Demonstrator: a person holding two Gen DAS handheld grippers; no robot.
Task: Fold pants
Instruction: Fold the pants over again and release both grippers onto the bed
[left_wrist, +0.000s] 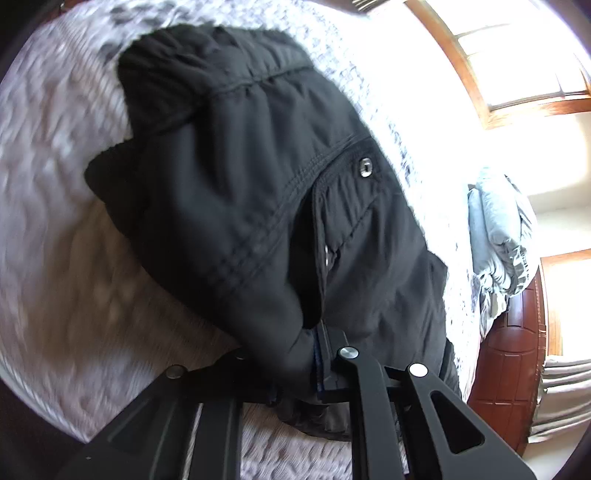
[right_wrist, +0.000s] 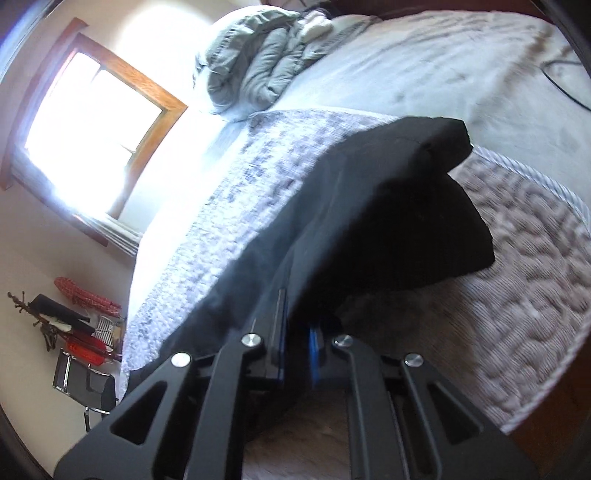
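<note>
**Both grippers hold black pants over a quilted bed**

The black pants (left_wrist: 258, 192) are bunched and partly lifted above the patterned quilt (left_wrist: 74, 221) on the bed. The left gripper (left_wrist: 317, 365) has its jaws clamped on a thick fold near the snap pocket. The right gripper (right_wrist: 295, 347) has its jaws closed on another edge of the pants. The cloth looks slippery and layered, so one layer could likely slide free, leaving a crooked fold.
</note>
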